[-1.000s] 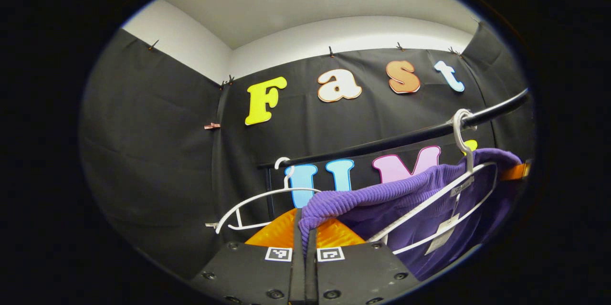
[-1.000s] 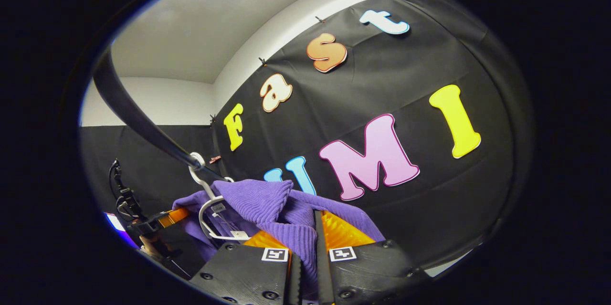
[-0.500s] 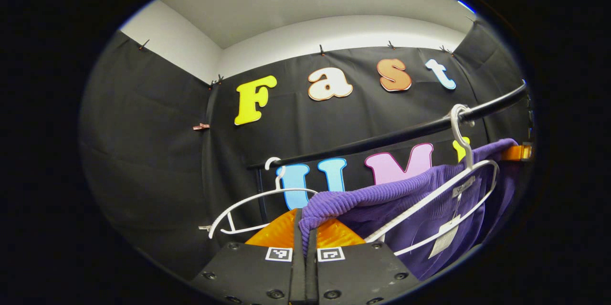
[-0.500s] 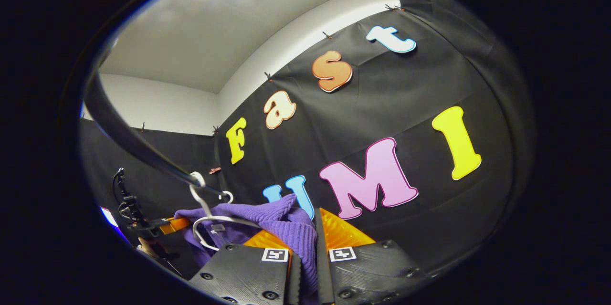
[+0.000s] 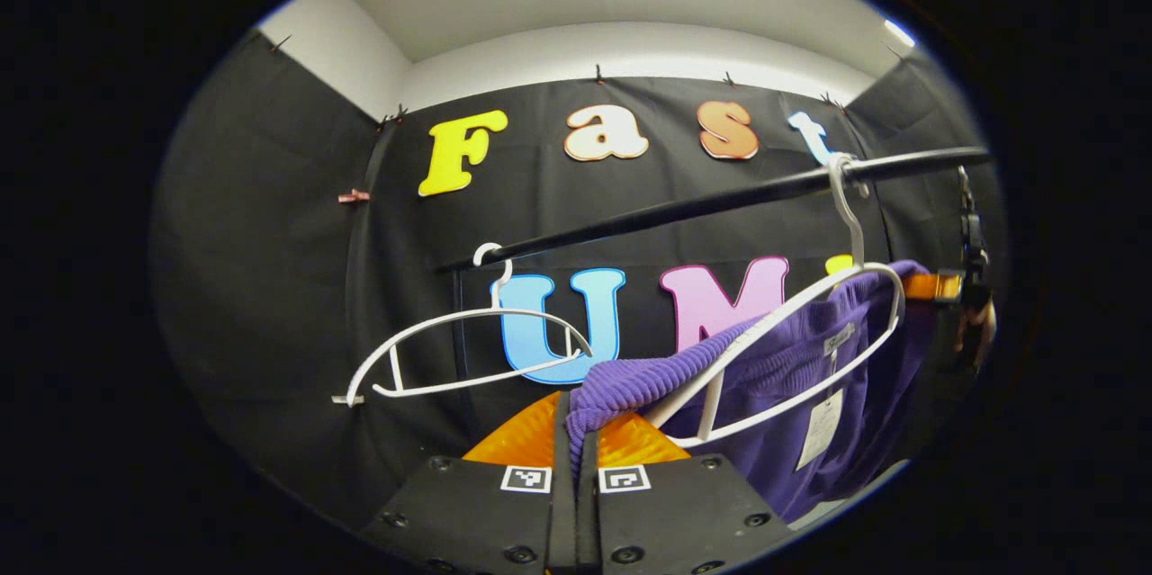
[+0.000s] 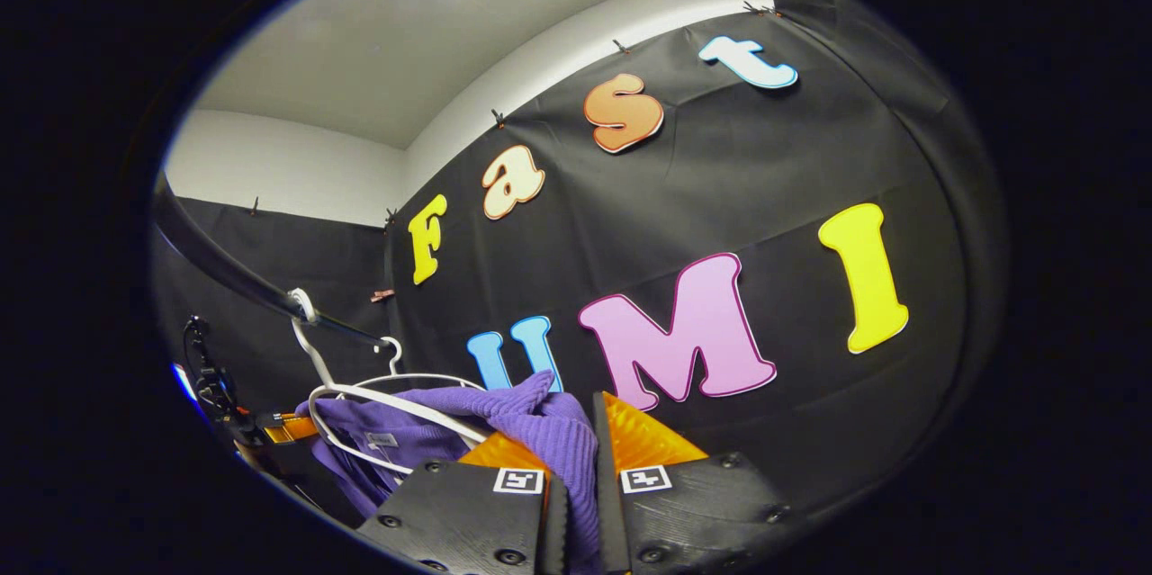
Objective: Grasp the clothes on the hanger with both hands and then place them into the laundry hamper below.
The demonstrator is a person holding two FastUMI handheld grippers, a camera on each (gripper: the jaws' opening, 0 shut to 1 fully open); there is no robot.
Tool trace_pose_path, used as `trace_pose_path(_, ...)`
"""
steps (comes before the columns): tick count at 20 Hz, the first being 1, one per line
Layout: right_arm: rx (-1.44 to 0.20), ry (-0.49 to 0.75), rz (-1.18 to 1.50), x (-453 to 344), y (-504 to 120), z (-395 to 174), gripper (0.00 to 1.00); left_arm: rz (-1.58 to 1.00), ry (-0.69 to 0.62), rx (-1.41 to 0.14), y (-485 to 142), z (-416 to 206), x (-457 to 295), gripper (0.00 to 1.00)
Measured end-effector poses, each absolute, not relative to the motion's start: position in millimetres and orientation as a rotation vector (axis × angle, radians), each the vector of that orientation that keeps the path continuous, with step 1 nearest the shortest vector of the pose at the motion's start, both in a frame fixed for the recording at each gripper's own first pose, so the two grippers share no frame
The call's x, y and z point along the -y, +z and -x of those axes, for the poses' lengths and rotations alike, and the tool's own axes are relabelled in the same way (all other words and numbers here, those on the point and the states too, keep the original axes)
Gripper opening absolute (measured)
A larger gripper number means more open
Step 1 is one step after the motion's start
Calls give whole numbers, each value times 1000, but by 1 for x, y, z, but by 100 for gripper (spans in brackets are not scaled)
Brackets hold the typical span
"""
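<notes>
left gripper (image 5: 576, 431) clamped together on a ribbed purple edge of the garment (image 5: 792, 377), fabric pinched between both fingers. right gripper (image 6: 576, 467) likewise closed on a thick fold of the same purple knit (image 6: 540, 417), both fingers pressing on it. beyond the left fingers, garment stretched from the pinch out toward the far right, where the other gripper (image 5: 945, 287) grips its other end; long axis thus running roughly along the black rail (image 5: 684, 208), slightly downhill toward the left pinch. white hanger (image 5: 792, 350) hooked on the rail near its right end, tilted, its frame partly bare with cloth mostly hanging behind and below it. second, empty white hanger (image 5: 468, 350) hooked nearer the rail's left end. likely risks: cloth snagging on the hanger's shoulder or lower bar as it is pulled away, dragging the hanger off the rail or swinging it; uneven pull between the two hands slipping the knit out of one pinch; hamper below unseen, so drop could miss its rim.
</notes>
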State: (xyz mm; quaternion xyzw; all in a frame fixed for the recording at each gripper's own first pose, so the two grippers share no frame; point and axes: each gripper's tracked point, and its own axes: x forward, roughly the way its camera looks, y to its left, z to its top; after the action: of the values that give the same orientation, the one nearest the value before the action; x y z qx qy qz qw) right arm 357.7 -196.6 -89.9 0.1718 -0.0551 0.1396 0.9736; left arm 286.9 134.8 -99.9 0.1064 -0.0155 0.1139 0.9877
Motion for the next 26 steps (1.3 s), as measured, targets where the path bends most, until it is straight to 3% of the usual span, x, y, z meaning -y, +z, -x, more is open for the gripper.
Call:
trace_pose_path(2,104,276,-306,189,-86,-356,16,-259,235,1,-99,-290,-145,5)
trace_pose_path(3,96,268,-273,186,-86,-356,12,-289,245,-23,-103,-289,-153,5)
trace_pose_path(4,87,287,-269,179,-85,-356,17,-313,258,-37,-105,-289,-160,7)
trace_pose_path(6,81,310,-301,169,-80,-354,16,-322,268,-60,-112,-286,-168,5)
trace_pose_path(11,67,307,-267,163,-83,-360,16,-218,275,-129,-161,-284,-170,5)
trace_pose_path(12,56,301,-271,165,-86,-361,12,-180,269,-150,-176,-286,-167,5)
trace_pose_path(13,51,294,-276,166,-90,-362,16,-139,270,-167,-191,-285,-162,5)
trace_pose_path(19,2,110,-185,223,-124,-367,17,-112,186,-269,-253,-278,-74,5)
trace_pose_path(20,-10,76,-188,232,-130,-366,12,-103,154,-279,-257,-278,-56,5)
trace_pose_path(22,-42,21,-180,244,-149,-357,17,-87,102,-288,-262,-282,-28,5)
trace_pose_path(26,-170,33,-162,231,-203,-327,17,-37,54,-311,-272,-276,-3,5)
